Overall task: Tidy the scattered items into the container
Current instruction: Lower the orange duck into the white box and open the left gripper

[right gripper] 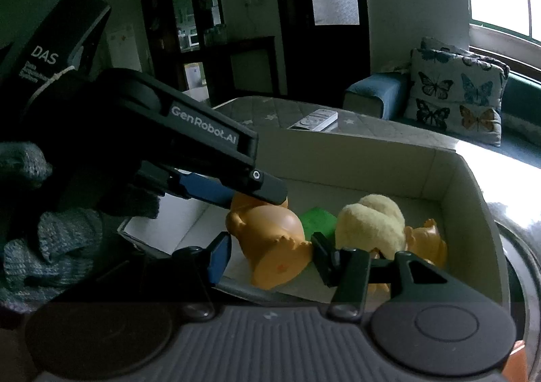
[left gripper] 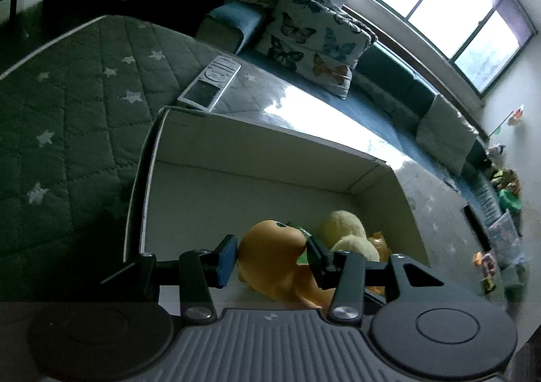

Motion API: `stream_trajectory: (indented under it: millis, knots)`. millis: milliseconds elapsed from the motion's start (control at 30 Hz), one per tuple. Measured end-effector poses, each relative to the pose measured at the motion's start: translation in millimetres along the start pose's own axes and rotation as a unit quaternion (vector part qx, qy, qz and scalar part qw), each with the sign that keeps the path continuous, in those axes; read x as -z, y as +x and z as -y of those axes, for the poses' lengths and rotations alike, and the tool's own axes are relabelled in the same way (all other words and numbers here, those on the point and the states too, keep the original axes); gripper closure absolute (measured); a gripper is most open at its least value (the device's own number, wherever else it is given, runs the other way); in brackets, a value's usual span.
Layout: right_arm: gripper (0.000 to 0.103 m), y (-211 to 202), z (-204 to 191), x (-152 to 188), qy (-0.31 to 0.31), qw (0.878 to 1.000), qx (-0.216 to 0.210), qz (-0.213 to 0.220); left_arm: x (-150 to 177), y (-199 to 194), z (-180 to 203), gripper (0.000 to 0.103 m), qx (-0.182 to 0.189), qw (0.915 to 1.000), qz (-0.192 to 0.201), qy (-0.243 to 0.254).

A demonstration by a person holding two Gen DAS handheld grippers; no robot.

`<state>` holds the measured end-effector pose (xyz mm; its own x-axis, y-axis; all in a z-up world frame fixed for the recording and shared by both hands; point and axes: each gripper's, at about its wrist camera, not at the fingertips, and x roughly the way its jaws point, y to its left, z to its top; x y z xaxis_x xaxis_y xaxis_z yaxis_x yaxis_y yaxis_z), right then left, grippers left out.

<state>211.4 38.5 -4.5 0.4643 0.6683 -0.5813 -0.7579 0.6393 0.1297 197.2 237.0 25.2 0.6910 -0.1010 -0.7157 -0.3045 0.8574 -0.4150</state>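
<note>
Gripper status, left unit (left gripper: 270, 255): the jaws grasp an orange plastic toy figure (left gripper: 277, 256), with the blue pad (left gripper: 226, 258) pressed to one flank and the opposite black finger against the other. The toy is held inside the white cardboard box (left gripper: 257, 141), low over the box floor; whether it touches the floor cannot be determined.

Gripper status, right unit (right gripper: 268, 258): the jaws stand released, spread wide on either side of the rounded base of the same orange toy (right gripper: 274, 246), which sits in the foreground gap; contact with either finger cannot be confirmed. In the right wrist view the left unit (right gripper: 236, 192) enters the box from the left, held by a hand in a grey knitted glove (right gripper: 37, 209), its fingers closed on the upper part of the toy.

Box contents, relative to the orange toy: a pale yellow plush toy (right gripper: 372, 223) lies just beside it, toward the far right wall of the box (right gripper: 473, 212). A green flat piece (right gripper: 319, 219) lies between the two. A second orange figure (right gripper: 427, 241) lies beyond the plush, partly hidden.

Surroundings, relative to the box: it rests on a grey quilted mat with star print (left gripper: 84, 94). A white remote control (left gripper: 211, 82) lies on the mat just behind the far wall of the box. A butterfly-print cushion (left gripper: 314, 43) stands further behind on a blue sofa (left gripper: 230, 20).
</note>
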Motion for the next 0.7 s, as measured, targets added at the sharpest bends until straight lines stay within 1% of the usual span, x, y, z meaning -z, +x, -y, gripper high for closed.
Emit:
stream_trajectory:
  millis: [200, 367, 533, 633, 700]
  knots:
    - [0.050, 0, -2, 2, -0.006, 1.000, 0.007, -0.001, -2, -2, -4, 0.054, 0.009, 0.9999, -0.002, -0.013]
    - [0.050, 2, -3, 2, -0.010, 1.000, 0.010, -0.002, -4, -3, -4, 0.054, 0.007, 0.9999, -0.002, -0.013]
    - [0.051, 5, 1, 2, 0.007, 1.000, 0.010, -0.008, -7, -8, -5, 0.055, 0.017, 0.9996, -0.002, -0.024]
    - [0.051, 4, 1, 2, 0.005, 1.000, 0.010, -0.009, -9, -8, -5, 0.055, 0.011, 0.9998, -0.006, -0.017]
    - [0.051, 4, -1, 1, 0.002, 1.000, 0.013, -0.010, -10, -9, -3, 0.056, -0.001, 0.9999, -0.004, -0.010]
